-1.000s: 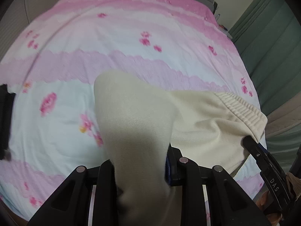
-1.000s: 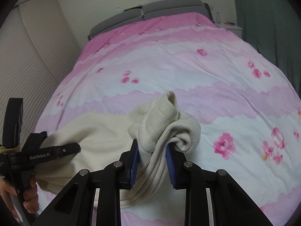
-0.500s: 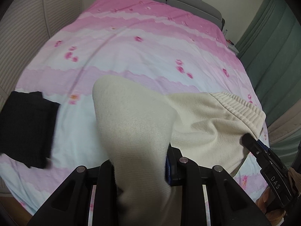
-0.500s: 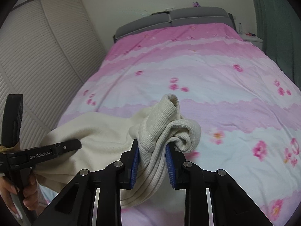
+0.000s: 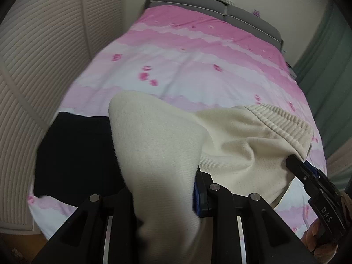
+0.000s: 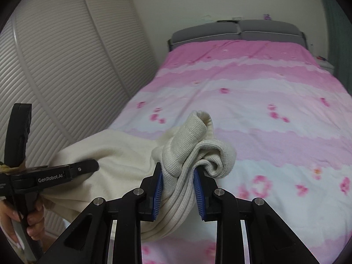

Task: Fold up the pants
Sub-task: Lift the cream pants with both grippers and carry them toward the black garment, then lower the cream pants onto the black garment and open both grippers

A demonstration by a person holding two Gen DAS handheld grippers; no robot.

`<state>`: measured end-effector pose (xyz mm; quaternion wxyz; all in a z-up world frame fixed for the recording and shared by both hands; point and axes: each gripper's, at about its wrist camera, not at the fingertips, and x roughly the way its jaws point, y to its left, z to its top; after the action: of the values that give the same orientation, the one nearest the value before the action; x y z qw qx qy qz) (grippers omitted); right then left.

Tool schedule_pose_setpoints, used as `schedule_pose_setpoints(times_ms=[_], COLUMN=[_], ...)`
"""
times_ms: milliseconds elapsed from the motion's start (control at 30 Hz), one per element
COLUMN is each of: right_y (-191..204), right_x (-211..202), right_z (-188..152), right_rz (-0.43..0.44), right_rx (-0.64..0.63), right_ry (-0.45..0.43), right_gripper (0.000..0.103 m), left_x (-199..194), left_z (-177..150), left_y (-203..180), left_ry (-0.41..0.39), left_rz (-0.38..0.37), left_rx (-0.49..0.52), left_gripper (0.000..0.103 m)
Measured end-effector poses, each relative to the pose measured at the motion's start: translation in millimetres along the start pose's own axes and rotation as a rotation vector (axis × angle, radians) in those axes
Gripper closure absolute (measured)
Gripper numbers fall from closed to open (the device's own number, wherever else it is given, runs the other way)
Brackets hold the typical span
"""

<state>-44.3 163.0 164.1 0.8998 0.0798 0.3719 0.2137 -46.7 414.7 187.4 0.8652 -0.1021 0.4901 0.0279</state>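
Note:
The cream pants (image 5: 239,151) hang in the air between both grippers above the pink bed (image 5: 193,66). My left gripper (image 5: 162,189) is shut on a thick fold of the cream fabric, which hides its fingertips. My right gripper (image 6: 178,176) is shut on the bunched ribbed waistband (image 6: 193,145). In the left wrist view the right gripper (image 5: 312,182) shows at the right, gripping the ribbed edge. In the right wrist view the left gripper (image 6: 66,171) shows at the left, with cream cloth (image 6: 110,151) draped from it.
A black folded garment (image 5: 77,154) lies on the bed's near left corner. A slatted wardrobe door (image 6: 66,66) stands along the bed's left side. A grey headboard (image 6: 237,30) is at the far end, green curtains (image 5: 330,77) at the right.
Both grippers have swung left and tilted up with the pants held. The black garment has come to sit under the left gripper, and the wardrobe and headboard have come into view.

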Motion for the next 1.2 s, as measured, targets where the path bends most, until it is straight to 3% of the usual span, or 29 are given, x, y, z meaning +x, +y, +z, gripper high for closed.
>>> schedule_pose_setpoints(times_ms=[300, 567, 767, 867, 1200], right_y=[105.9, 174.4, 195.8, 205.1, 185.3], right_x=[67.6, 139.1, 190.2, 202.8, 223.5], right_z=[-0.9, -8.4, -37.6, -57.0, -118.8], right_rz=[0.022, 0.013, 0.006, -0.006, -0.008], right_rx=[0.010, 0.056, 0.092, 0.078, 0.176], right_ry=[0.025, 0.067, 0.163, 0.209, 0.383], right_gripper=[0.075, 0.076, 0.076, 0.075, 0.070], left_x=[11.9, 46.9, 98.0, 116.2, 137.6], left_z=[25.2, 46.7, 36.3, 20.4, -17.3], left_y=[125.9, 204.7, 250.0, 265.4, 293.5], left_ry=[0.027, 0.026, 0.107, 0.150, 0.237], left_rz=[0.007, 0.002, 0.017, 0.013, -0.029], left_rx=[0.021, 0.080, 0.124, 0.099, 0.044], left_gripper=[0.077, 0.077, 0.076, 0.076, 0.075])
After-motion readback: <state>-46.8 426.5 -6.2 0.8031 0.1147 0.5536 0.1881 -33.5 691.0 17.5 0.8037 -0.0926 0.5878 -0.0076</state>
